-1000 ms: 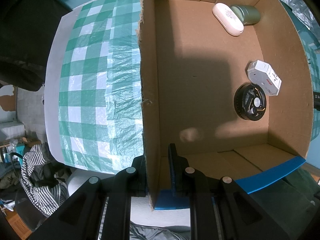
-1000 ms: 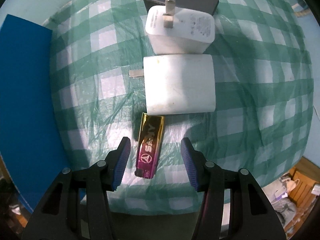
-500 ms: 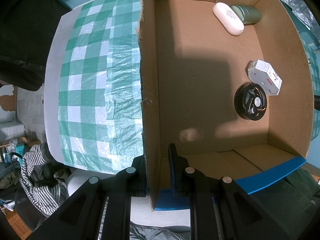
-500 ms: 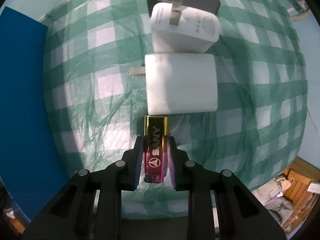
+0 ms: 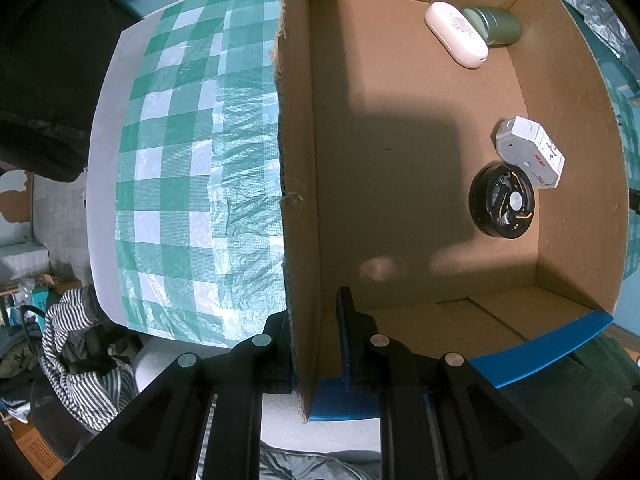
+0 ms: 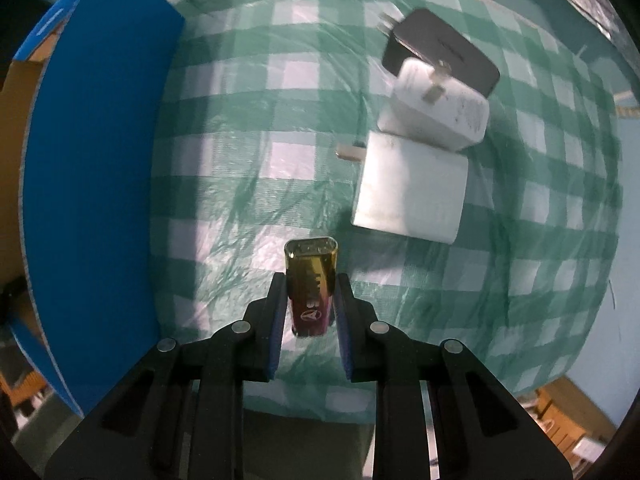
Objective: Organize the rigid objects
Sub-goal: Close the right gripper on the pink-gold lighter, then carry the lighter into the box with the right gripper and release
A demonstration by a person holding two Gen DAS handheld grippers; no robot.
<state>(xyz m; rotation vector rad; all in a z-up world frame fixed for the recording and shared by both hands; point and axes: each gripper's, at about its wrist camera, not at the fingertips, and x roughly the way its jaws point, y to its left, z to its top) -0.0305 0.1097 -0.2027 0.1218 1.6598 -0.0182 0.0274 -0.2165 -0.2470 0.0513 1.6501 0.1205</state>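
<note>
In the right wrist view my right gripper [image 6: 310, 286] is shut on a gold and magenta lighter [image 6: 311, 284], lifted off the green checked cloth [image 6: 248, 168]. Two white plug adapters [image 6: 412, 190] [image 6: 440, 110] and a black adapter [image 6: 444, 54] lie on the cloth to its upper right. In the left wrist view my left gripper [image 5: 312, 320] is shut on the left wall of the cardboard box [image 5: 298, 200], one finger outside and one inside. The box holds a black round fan [image 5: 503, 202], a white packet [image 5: 530, 152], a white oval case [image 5: 456, 34] and a green tin [image 5: 494, 26].
The box's blue outer wall [image 6: 92, 208] stands close to the left of the right gripper. The cloth's edge and the blue floor [image 6: 600, 320] lie lower right. Striped clothing [image 5: 76, 344] lies beyond the table edge in the left wrist view.
My right gripper shut on the lighter, then lifted it off the cloth, shifted toward the blue box wall and rolled. The left gripper and the box have not moved.
</note>
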